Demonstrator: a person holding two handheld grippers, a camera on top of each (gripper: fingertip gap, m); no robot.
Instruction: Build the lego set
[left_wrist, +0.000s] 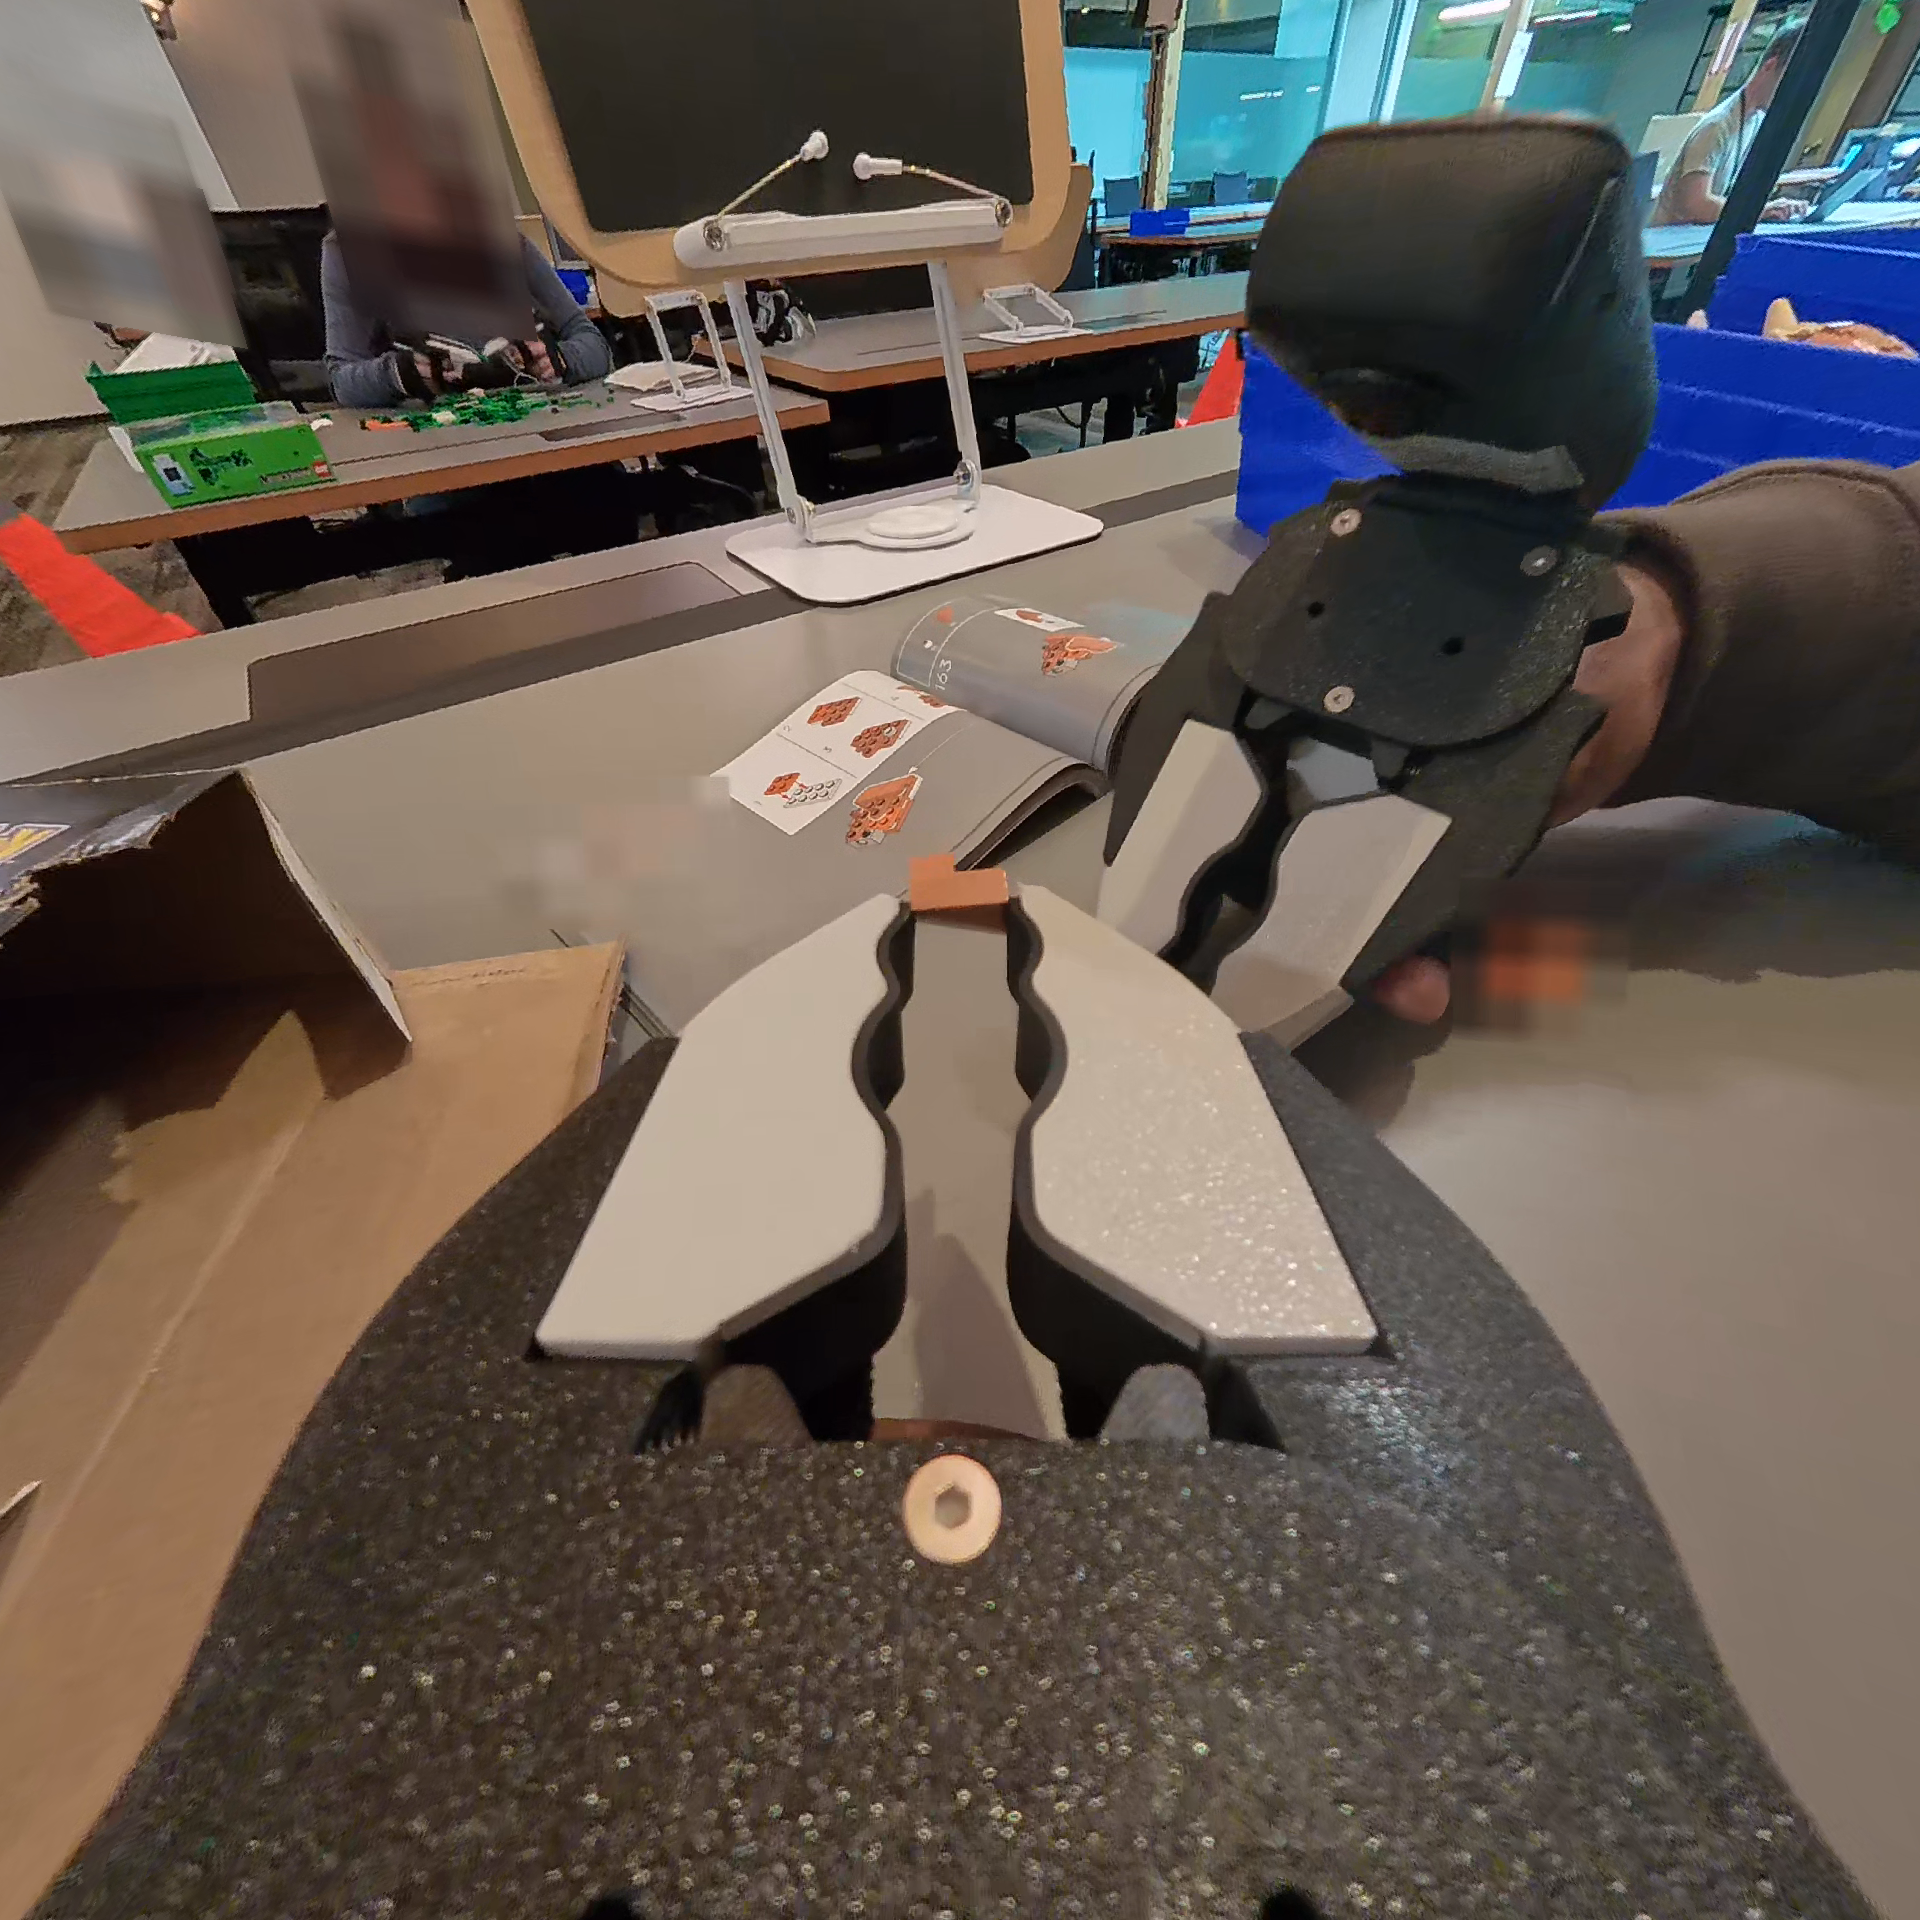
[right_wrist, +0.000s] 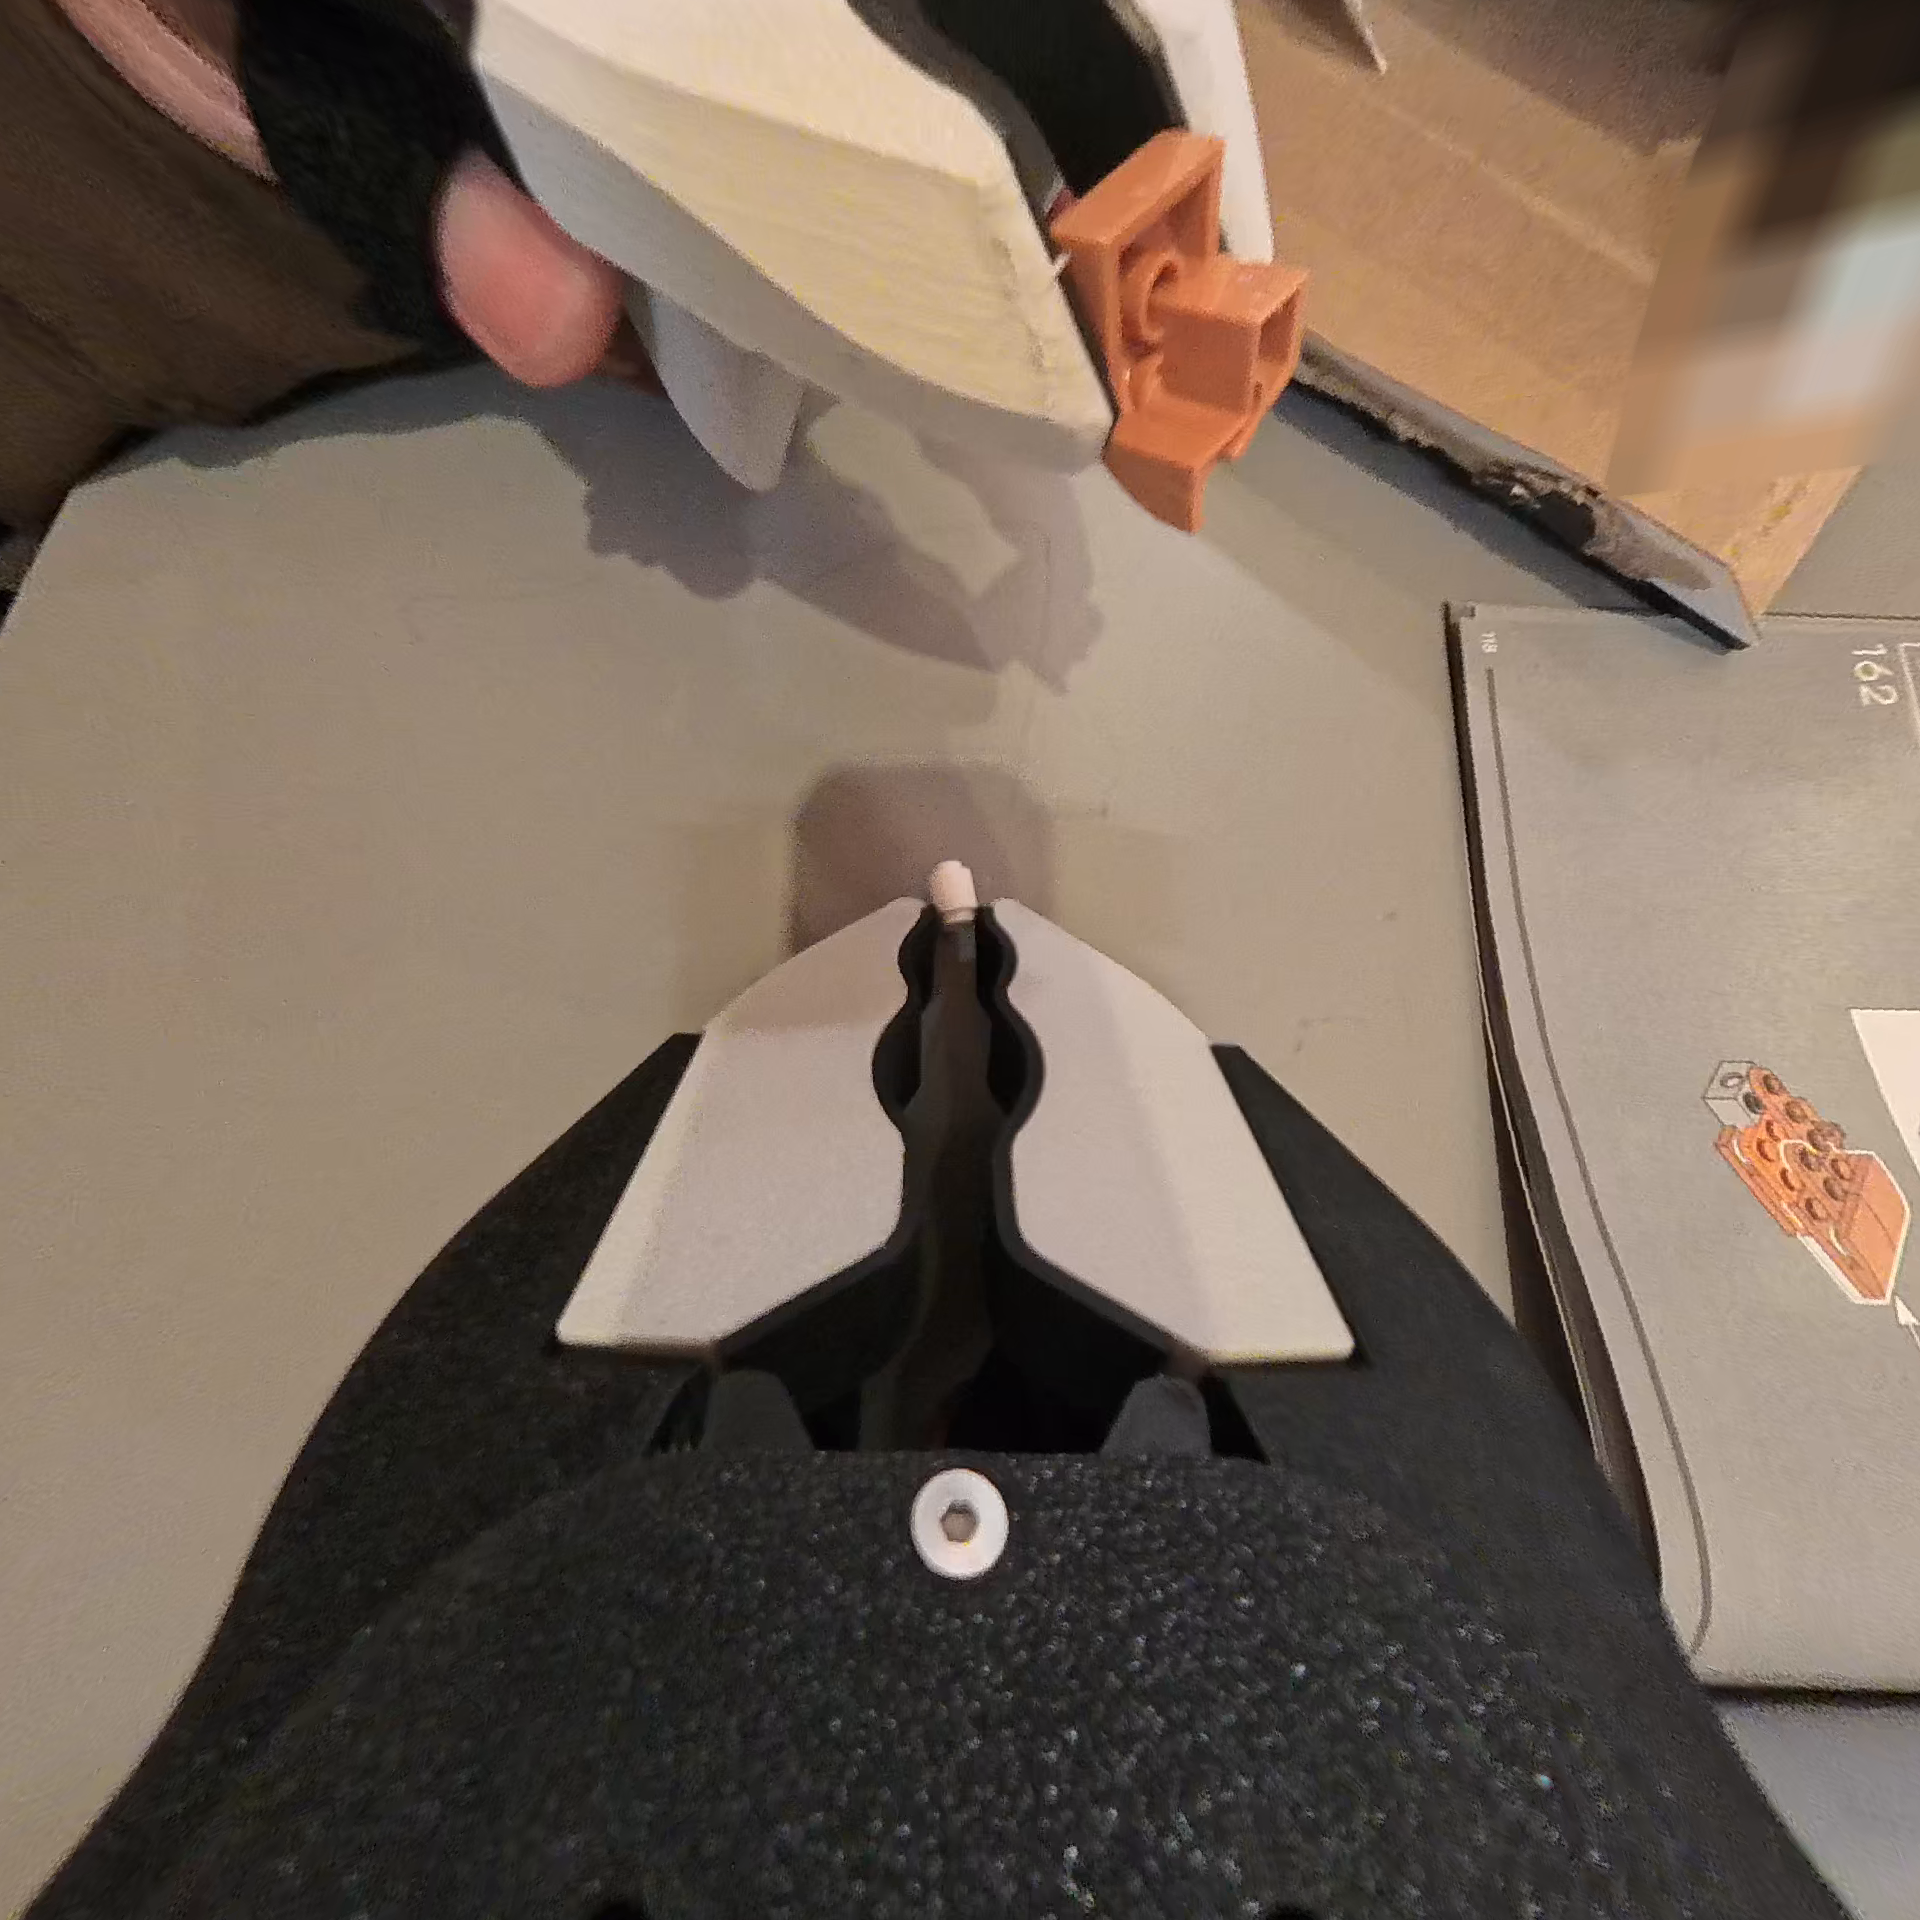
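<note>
My left gripper (left_wrist: 958, 902) is shut on a small orange-brown lego piece (left_wrist: 956, 885) held at its fingertips above the grey table. The same piece (right_wrist: 1184, 332) shows in the right wrist view at the top, pinched by the left gripper (right_wrist: 1132, 281), with its hollow underside facing the camera. My right gripper (right_wrist: 954, 906) is shut on a tiny white peg (right_wrist: 952, 889) that sticks out of its tips. In the left wrist view the right gripper (left_wrist: 1226, 956) is just right of my left fingertips, pointing down at the table.
An open instruction booklet (left_wrist: 966, 717) lies on the grey table (left_wrist: 468, 831) beyond the grippers; it also shows at the right in the right wrist view (right_wrist: 1683, 1143). A torn cardboard box (left_wrist: 208, 987) sits to the left. A white stand (left_wrist: 914, 520) and blue bins (left_wrist: 1766, 416) are behind. My right fingertips sit around 9 cm from my left ones.
</note>
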